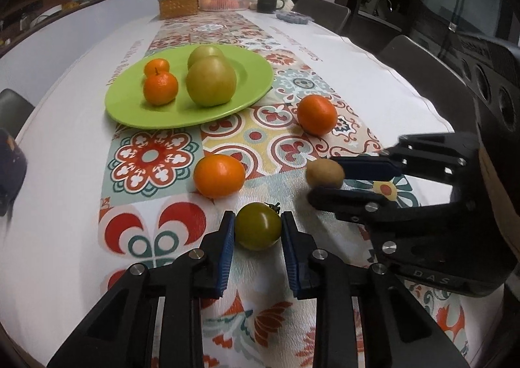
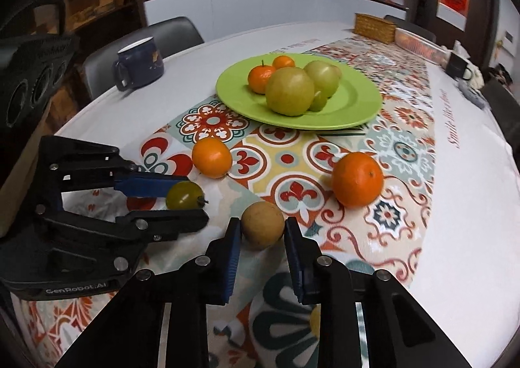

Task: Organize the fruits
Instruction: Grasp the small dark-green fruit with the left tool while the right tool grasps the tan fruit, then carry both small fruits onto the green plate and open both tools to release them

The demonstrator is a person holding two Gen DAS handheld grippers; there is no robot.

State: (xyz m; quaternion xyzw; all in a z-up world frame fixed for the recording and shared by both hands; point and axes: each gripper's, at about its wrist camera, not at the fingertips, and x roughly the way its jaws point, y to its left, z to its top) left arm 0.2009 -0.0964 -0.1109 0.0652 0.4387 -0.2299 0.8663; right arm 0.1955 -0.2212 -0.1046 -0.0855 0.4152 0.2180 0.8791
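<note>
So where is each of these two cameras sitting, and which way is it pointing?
Left wrist view: rides the left gripper, looking forward along its fingers, which bracket a green tomato, toward the green plate; the right gripper shows at right.
Right wrist view: rides the right gripper, fingers either side of a brown round fruit, facing the same plate; the left gripper shows at left.
Shared: plate, both grippers, both fruits, two loose oranges.

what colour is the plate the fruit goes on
Lime green plate, plain with no pattern; clearest in the right wrist view.
</note>
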